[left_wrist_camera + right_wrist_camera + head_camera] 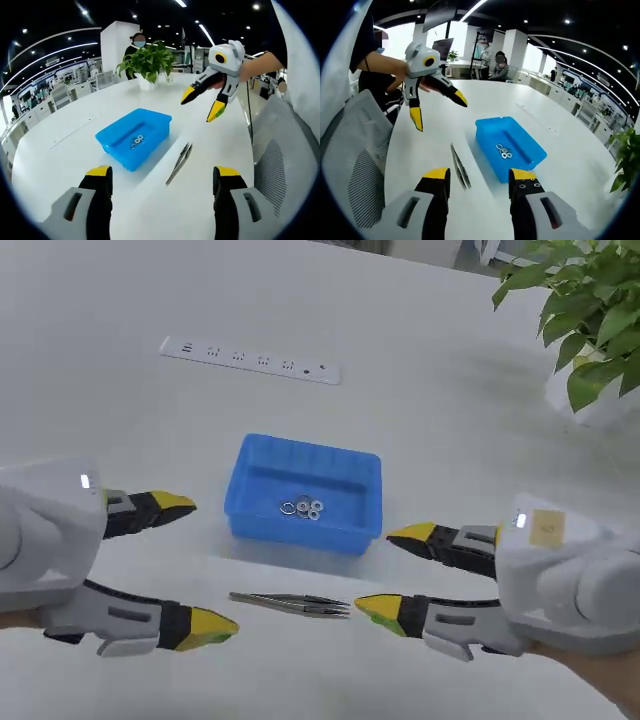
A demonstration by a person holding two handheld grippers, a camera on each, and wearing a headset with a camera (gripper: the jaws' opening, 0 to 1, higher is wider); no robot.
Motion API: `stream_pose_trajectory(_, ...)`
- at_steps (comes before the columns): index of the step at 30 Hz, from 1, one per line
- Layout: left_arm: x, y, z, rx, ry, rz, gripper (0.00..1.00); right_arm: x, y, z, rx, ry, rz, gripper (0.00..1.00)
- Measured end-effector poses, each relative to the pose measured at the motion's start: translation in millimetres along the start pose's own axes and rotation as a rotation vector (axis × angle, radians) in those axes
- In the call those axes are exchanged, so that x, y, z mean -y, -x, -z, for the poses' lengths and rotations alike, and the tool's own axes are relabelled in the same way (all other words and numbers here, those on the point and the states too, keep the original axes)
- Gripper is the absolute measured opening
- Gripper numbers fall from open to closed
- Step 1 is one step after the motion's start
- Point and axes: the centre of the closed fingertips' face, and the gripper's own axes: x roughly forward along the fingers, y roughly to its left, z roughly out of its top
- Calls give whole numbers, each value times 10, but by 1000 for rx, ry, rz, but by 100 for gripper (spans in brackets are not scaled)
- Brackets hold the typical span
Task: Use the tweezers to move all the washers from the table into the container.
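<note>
**Tweezers on the tabletop, both grippers spread and empty**

Head view: the left gripper (195,565) and the right gripper (385,572) face each other with their jaws spread wide, pinching nothing. The slim metal tweezers (290,602) lie flat on the white tabletop (450,390) between the two, touching neither. Their long axis runs from one gripper across to the other. The split end appears to point at the right gripper, the joined end at the left. Just beyond both grippers sits the blue rectangular plastic container (250,515), with the small metal ring washers (302,508) clustered on its floor.

Left gripper view: the left gripper (163,171) is open. The tweezers (180,162) lie just ahead between its jaws, running away from it. The container (155,125) holds the washers (137,142) ahead to its left, and the right gripper (201,107) hangs open beyond.

Right gripper view: the right gripper (480,173) is open. The tweezers (460,167) are close ahead by its left jaw, and the washers (503,151) lie in the container (487,145) ahead.

Likely risks: the tweezers lie thin and flat, so a closing jaw may skid them away. A grip near the split end would leave no working tips.
</note>
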Motion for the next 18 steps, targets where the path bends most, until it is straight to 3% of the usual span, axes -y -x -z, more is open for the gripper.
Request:
stream_pose_trajectory(5, 39, 190, -92, 18, 10, -29, 100, 10, 157, -41, -9, 37, 48, 56)
stream_pose_trajectory(11, 93, 464, -415, 100, -10, -60, 100, -20, 273, -131, 26, 30, 65, 71)
stream_pose_trajectory(18, 60, 630, -529, 109, -39, -114, 100, -32, 376, -172, 24, 70, 124, 91)
